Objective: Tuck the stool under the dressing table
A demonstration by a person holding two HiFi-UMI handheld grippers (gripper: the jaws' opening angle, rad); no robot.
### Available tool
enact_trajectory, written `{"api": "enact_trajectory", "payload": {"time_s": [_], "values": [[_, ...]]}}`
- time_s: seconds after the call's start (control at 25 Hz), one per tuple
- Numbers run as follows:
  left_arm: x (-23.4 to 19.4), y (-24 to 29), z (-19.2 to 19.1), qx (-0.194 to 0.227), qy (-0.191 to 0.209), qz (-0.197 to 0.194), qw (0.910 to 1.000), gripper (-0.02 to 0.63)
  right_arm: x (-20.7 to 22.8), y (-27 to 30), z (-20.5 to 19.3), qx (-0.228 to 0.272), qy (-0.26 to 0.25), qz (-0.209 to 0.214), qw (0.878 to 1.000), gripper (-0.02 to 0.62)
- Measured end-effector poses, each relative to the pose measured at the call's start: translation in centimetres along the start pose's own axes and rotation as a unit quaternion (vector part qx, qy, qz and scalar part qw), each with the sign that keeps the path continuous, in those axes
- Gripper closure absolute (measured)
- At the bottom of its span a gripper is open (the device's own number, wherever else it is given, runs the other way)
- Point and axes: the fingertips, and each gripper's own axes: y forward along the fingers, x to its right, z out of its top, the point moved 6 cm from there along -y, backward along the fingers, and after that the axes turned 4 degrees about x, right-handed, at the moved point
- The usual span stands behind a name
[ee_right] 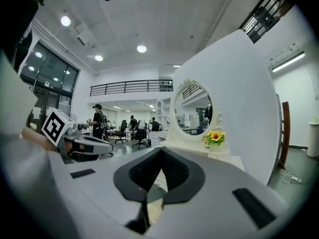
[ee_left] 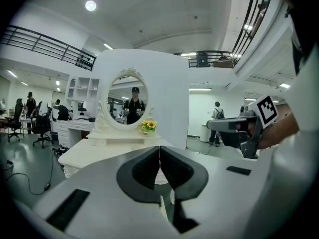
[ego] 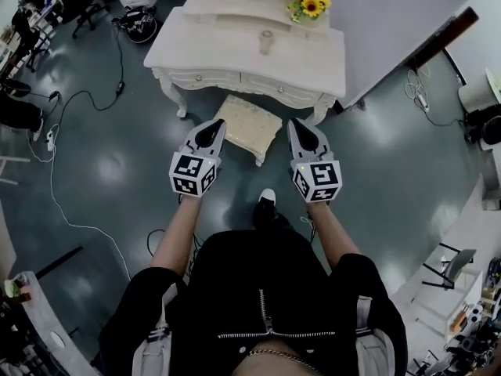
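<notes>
Where the stool stands: the stool (ego: 247,125) is on the floor (ego: 109,171) at the front of the table (ego: 235,49), between its front legs; its far end lies under the table's edge and its near end sticks out toward the person.
Stool look: cream cushioned top, pale legs, turned at a slant to the table front.
Left gripper (ego: 214,125): jaws fully together with nothing between them; the tip is just beside the stool's left edge, and no view shows whether it touches.
Right gripper (ego: 299,125): jaws closed pad to pad and empty; the tip is just off the stool's right corner, contact unclear.
Gripper aim: both point toward the table, nearly level, side by side with the stool between them.
Table top: white, with an oval mirror (ee_left: 127,99) at the back, sunflowers (ego: 310,5) at the back right and a small glass (ego: 266,41) near the middle.
Person: standing close behind the stool, one shoe (ego: 267,197) forward between the arms.
Floor: dark and glossy, with a cable (ego: 70,124) trailing to the left of the table.
</notes>
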Motion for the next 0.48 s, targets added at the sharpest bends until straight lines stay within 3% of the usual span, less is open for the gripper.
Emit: {"api": "enact_trajectory", "payload": {"time_s": [0.24,0.48], "values": [[-1.2,5.1,0.7,-0.001,-0.009,0.044,0.999,0.584,5.8,5.9,0.5,-0.003,-0.003,0.044,0.999,0.589],[-2.6,6.7,0.2,-0.012,-0.007,0.068,0.9976,0.584,6.9,10.0,-0.8,-0.019,0.001,0.089,0.996,0.589]]}}
